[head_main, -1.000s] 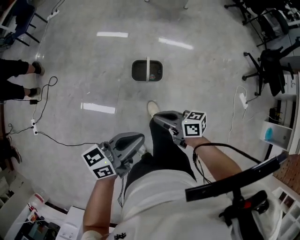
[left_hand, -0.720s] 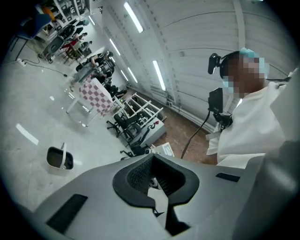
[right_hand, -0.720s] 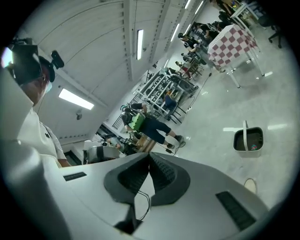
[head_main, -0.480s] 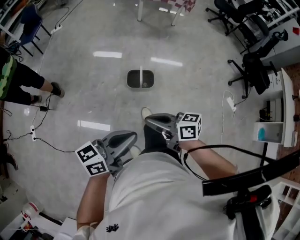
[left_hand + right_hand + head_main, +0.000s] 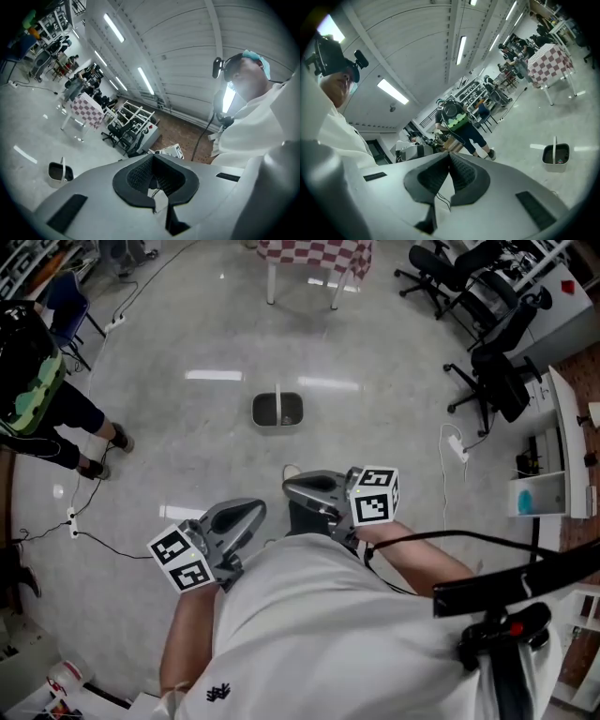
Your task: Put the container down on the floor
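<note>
Grey glossy floor (image 5: 187,334) fills the head view; the container (image 5: 277,410) stands on it near a checked table (image 5: 314,254), well apart from the left gripper (image 5: 256,508) and right gripper (image 5: 290,486). Left gripper view: jaws together, empty. Right gripper view: jaws together, empty.

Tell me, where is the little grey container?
In the head view, the container sits on the floor straight ahead of the person, short of the checkered table at the top edge.
</note>
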